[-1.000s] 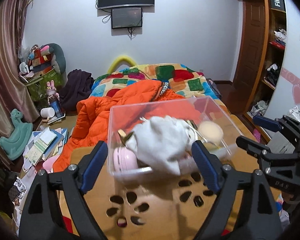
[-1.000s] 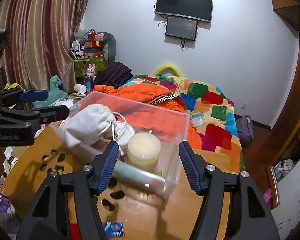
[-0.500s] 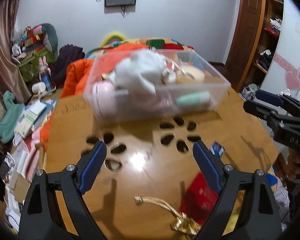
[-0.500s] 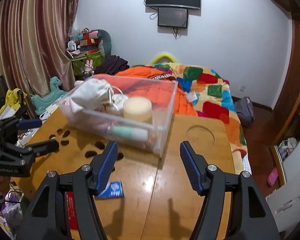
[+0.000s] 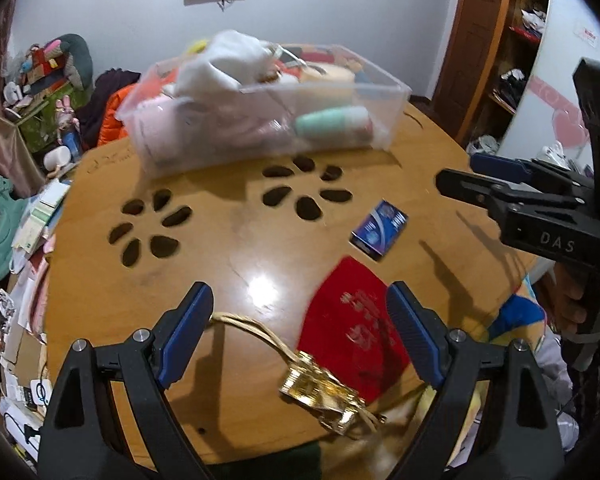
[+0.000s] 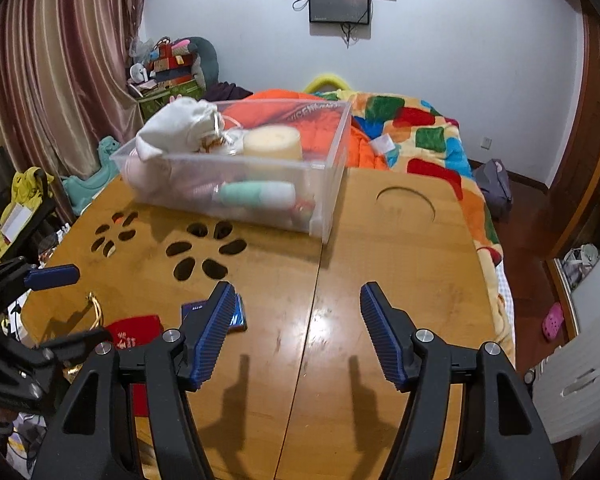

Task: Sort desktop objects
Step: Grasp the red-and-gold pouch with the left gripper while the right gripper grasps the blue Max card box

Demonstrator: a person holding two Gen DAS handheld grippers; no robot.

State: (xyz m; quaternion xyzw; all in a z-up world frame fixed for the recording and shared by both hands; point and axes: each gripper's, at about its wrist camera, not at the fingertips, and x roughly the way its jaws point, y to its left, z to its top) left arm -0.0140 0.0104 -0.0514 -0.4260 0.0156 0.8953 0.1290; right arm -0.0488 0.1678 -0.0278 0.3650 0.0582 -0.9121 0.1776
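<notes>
Upper centre of the left wrist view: clear plastic bin on the wooden table, packed with a white cloth pouch heaped at the top left, a cream round jar toward the right, a mint-green tube lying flat against the near wall, and something pale pink pressed into the left corner. Same bin at upper centre-left of the right wrist view, with pouch, jar and tube readable through the wall; other contents too blurred to name.

Outside the bin, on bare table: small blue box at right of centre, red envelope below it, and a gold bag with cord handle at lower centre, touching the envelope's lower edge. In the right wrist view, blue box partly hidden behind the left finger, red envelope at lower left.

Left hand-held gripper spread wide, holding nothing, poised above the gold bag and red envelope. Right hand-held gripper likewise wide apart and holding nothing, above bare wood at lower centre.

Beyond the table: bed with patchwork quilt and orange jacket.
</notes>
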